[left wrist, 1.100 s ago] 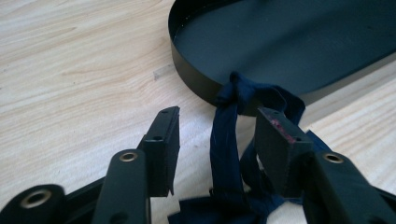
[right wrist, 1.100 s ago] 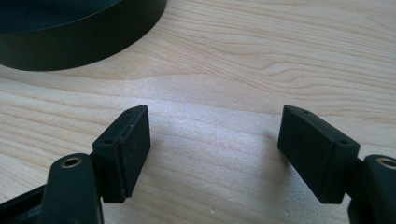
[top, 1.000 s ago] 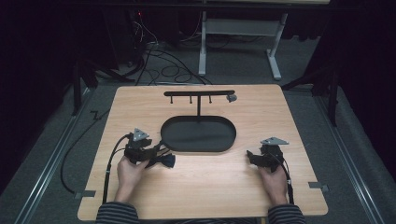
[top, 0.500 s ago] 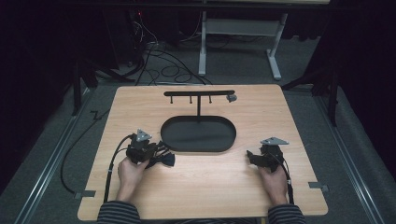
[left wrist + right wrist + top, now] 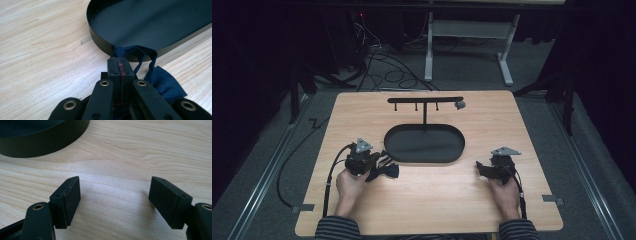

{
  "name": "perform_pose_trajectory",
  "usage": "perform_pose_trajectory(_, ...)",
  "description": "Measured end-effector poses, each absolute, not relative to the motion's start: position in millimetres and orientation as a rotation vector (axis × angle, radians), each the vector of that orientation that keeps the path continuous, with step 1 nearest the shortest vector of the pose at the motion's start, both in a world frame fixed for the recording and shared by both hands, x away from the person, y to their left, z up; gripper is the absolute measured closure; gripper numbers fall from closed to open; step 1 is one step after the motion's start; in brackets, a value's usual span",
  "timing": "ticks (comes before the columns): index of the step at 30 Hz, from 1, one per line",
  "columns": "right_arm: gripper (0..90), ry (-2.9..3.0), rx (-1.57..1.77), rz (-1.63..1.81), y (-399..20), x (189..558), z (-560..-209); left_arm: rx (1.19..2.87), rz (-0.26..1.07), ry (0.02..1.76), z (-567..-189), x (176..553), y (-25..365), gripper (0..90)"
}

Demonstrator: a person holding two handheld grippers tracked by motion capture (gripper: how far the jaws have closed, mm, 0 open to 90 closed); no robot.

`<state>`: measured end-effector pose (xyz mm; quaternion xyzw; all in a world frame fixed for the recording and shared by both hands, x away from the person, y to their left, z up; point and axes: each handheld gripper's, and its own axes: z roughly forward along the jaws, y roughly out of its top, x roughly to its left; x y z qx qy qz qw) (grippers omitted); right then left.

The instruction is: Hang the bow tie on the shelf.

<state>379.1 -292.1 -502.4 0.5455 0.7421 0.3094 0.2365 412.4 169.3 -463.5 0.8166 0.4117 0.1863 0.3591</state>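
high view: wooden tabletop [image 5: 432, 200], black oval tray [image 5: 424, 143] at its middle, a black t-shaped rack [image 5: 425, 101] standing at the tray's far rim with small pegs under its bar. left gripper [image 5: 384, 167] sits just off the tray's near-left end, held by the left hand [image 5: 349, 182]; right gripper [image 5: 479, 167] sits near the tray's near-right end, held by the right hand [image 5: 504, 192]; grey three-cornered plates on top of both, cables trailing back toward the striped sleeves. from up here the dark lump at the left gripper's tip reads only as a blur. left gripper view settles it: left gripper [image 5: 120, 62] jaws clenched on a dark blue cloth [image 5: 160, 82], a strip of it looped up against the tray's outer wall [image 5: 105, 45], the rest bunched on the wood to the right of the jaws. a reddish line runs between the pressed pads. right gripper view: right gripper [image 5: 113, 195] jaws released, set wide apart, bare wood between them, tray wall [image 5: 37, 145] at upper left, well clear of the pads. against the frame a second back: left gripper has slid a little nearer the person and rightward along the tray's near-left edge, cloth with it; right gripper and hand unchanged, tray and rack unmoved.
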Motion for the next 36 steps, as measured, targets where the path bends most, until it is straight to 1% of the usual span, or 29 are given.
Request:
perform_pose_trajectory(11, 26.7, 2.04, 1.49, 0.85, -292, 379, -502, 2.081, 0.542, 0.982, -432, 404, 163, 90.0)
perform_pose_trajectory(36, 27.1, 2.041, 1.489, 0.851, -292, 379, -502, 2.032, 0.505, 0.91, -382, 404, 157, 90.0)
